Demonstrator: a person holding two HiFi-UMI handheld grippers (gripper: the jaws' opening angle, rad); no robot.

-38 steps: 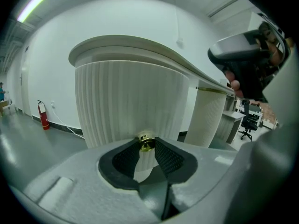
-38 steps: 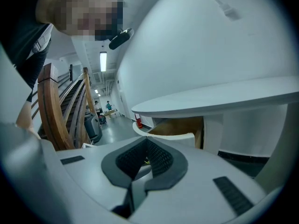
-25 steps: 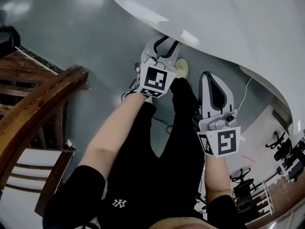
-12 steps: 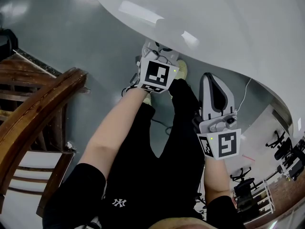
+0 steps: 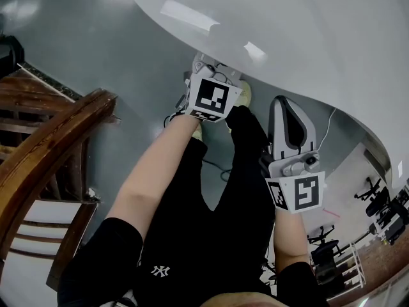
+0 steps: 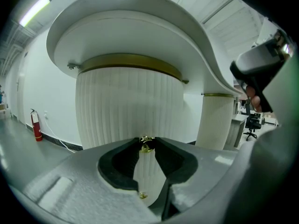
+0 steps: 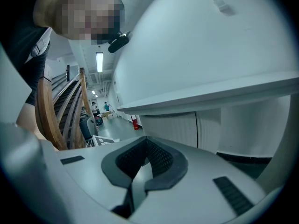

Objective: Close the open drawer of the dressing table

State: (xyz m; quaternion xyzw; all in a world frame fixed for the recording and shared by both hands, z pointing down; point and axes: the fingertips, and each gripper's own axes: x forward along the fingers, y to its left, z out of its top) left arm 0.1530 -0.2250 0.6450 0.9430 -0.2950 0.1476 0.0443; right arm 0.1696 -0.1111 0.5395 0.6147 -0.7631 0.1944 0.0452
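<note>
The left gripper pinches the dressing table's gold knob. The right gripper is pressed together and empty. The black garment shows an "NY" logo.

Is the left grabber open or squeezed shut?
Shut. In the left gripper view, the left gripper has its tips pinched on the gold knob of the ribbed white front.

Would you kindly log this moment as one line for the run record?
left gripper: shut on gold knob of ribbed drawer front | right gripper: shut, empty
</note>
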